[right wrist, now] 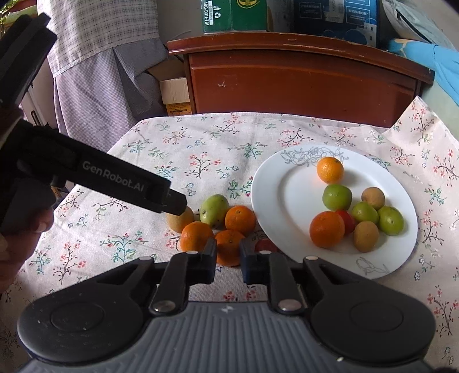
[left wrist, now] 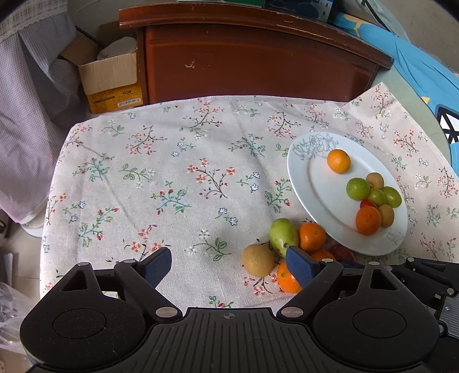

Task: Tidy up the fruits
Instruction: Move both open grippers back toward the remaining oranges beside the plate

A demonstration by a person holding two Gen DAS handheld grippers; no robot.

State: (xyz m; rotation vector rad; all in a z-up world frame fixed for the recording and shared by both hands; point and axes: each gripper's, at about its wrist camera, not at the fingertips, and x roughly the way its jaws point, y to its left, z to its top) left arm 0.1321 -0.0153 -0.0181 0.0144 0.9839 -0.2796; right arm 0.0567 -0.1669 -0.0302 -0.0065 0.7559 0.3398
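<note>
Both grippers are showing black plastic bodies, ribbed grey bases, silver pivot screws and dark blue textured pads (left wrist: 299,265); the left gripper (right wrist: 172,202) is bearing "GenRobot.AI" lettering.

"GenRobot.AI" runs in pale letters along the black body of the left hand-held gripper (right wrist: 178,205). On the green carton (right wrist: 235,14) atop the wooden cabinet (right wrist: 301,77), "400-0311-781" stands sideways beside a recycling mark.

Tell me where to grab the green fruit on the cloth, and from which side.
Likely from above, pinching the green fruit by its rounded upper half: an orange touches one side, a brown fruit sits close on the other, leaving no level way in.
</note>
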